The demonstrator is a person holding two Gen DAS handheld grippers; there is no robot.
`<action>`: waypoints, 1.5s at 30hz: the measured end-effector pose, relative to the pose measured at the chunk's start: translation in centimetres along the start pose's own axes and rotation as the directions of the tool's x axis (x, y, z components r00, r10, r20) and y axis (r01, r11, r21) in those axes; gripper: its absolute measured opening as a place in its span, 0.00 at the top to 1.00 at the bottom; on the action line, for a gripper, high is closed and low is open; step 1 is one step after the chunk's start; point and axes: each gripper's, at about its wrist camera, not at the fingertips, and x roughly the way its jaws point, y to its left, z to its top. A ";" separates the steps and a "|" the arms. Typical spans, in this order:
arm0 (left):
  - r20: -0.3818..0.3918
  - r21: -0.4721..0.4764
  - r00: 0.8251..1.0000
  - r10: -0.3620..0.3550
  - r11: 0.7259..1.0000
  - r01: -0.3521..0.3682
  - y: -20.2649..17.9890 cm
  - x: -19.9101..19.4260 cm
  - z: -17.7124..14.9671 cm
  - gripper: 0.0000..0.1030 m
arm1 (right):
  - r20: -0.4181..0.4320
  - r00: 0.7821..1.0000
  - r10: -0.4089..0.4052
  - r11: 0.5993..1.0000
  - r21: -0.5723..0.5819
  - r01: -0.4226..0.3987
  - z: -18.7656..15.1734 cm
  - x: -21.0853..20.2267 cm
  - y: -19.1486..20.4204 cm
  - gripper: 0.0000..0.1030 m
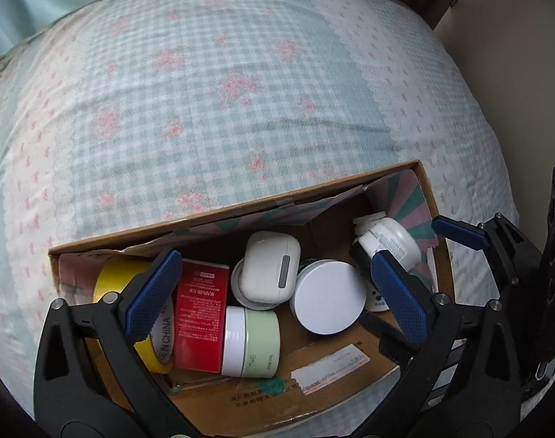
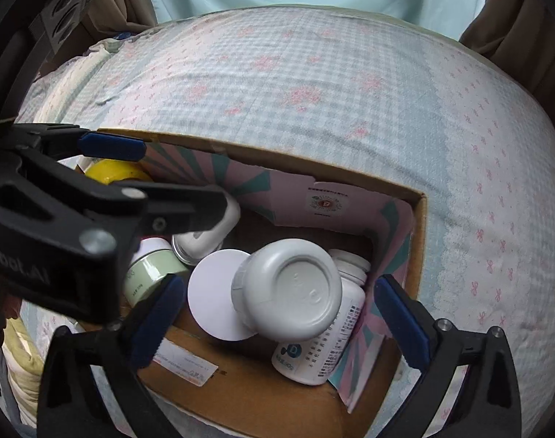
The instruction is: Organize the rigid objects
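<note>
Hovering spread and empty, left gripper (image 1: 273, 292) and right gripper (image 2: 277, 314); lift straight off box (image 1: 241, 208), lower frame, sparing bottle (image 2: 295, 292).

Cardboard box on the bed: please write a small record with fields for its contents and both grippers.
container: open brown cardboard box on checked floral bedcover
left end: yellow tape roll, red rectangular carton
middle: pale green jar, white earbud case, round white lid
right end: white plastic bottles
left gripper: open, empty
right gripper: open, empty
</note>
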 end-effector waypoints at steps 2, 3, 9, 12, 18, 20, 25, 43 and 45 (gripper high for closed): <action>0.009 -0.003 1.000 0.014 1.000 -0.014 0.3 -0.8 -0.4 0.00 | 0.009 0.999 -0.042 0.999 0.020 0.041 -0.3 -0.6 -0.3 0.00; 0.009 -0.006 1.000 0.017 1.000 -0.017 0.4 -1.1 -0.6 0.00 | 0.010 0.998 -0.059 0.998 0.033 0.059 -0.5 -0.9 -0.5 0.00; 0.021 -0.029 0.999 0.026 0.999 -0.025 0.9 -2.9 -2.2 0.00 | 0.005 0.998 -0.070 0.991 0.111 0.069 -1.4 -2.5 -1.0 0.00; 0.034 -0.033 0.999 0.029 0.999 -0.028 0.7 -4.0 -3.2 0.00 | 0.025 0.997 -0.079 0.990 0.121 0.075 -1.8 -3.8 -0.7 0.00; 0.091 -0.026 0.994 0.051 0.998 -0.049 -0.2 -7.8 -4.7 0.00 | 0.042 0.997 -0.064 0.989 0.134 0.058 -2.0 -6.7 0.2 0.00; 0.117 -0.025 0.991 0.063 0.998 -0.060 -0.5 -9.8 -4.9 0.00 | 0.060 0.996 -0.063 0.989 0.136 0.054 -1.8 -8.3 0.6 0.00; 0.219 -0.028 0.972 0.082 0.997 -0.077 -1.9 -17.4 -5.2 0.00 | 0.116 0.990 -0.077 0.987 0.150 0.059 -0.7 -14.8 1.3 0.00; 0.618 -0.160 0.752 0.230 0.973 -0.167 -12.3 -41.6 -12.7 0.00 | 0.409 0.882 -0.232 0.966 0.205 0.159 -1.8 -40.1 2.3 0.00; 0.624 -0.170 0.742 0.245 0.969 -0.178 -13.3 -42.0 -13.8 0.00 | 0.411 0.885 -0.221 0.967 0.212 0.143 -2.6 -40.5 1.9 0.00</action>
